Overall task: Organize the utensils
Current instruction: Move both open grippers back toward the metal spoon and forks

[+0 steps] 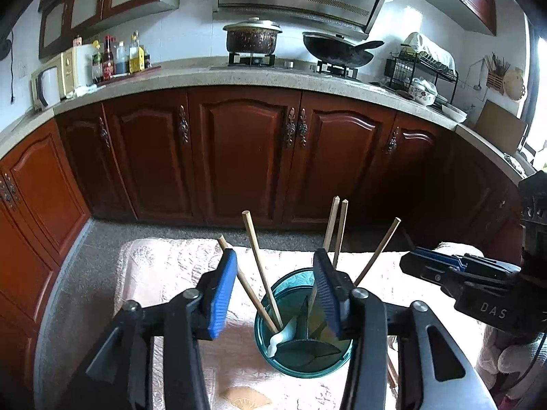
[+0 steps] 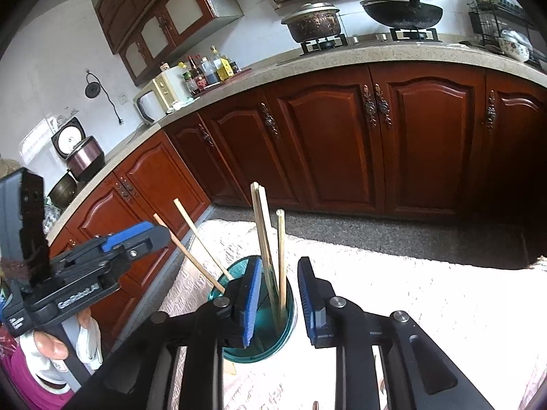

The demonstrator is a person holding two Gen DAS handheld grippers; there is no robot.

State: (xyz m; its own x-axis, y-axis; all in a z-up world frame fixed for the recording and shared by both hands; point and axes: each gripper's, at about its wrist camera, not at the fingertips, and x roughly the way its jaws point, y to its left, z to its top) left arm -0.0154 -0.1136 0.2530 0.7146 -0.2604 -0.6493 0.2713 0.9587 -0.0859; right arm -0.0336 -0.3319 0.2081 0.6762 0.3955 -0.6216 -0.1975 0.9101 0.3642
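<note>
The step in hand looks like the release after dropping chopsticks into the teal holder (image 1: pixel 302 358), which stands on the pale patterned cloth (image 1: pixel 164 273) in front of the red-brown cabinets. The left gripper (image 1: pixel 277 294) hangs over the holder's rim with its blue pads parted and nothing pressed between them; two chopsticks (image 1: pixel 261 273) rise through the gap. The right gripper (image 2: pixel 275 299) stands narrowly apart just above the holder, three chopsticks (image 2: pixel 273 256) upright between its pads, seemingly untouched. Inside the holder lie five chopsticks and a white spoon (image 1: pixel 283 335) beside a dark divider. Next, I judge, both grippers should lift clear without snagging the leaning sticks.
</note>
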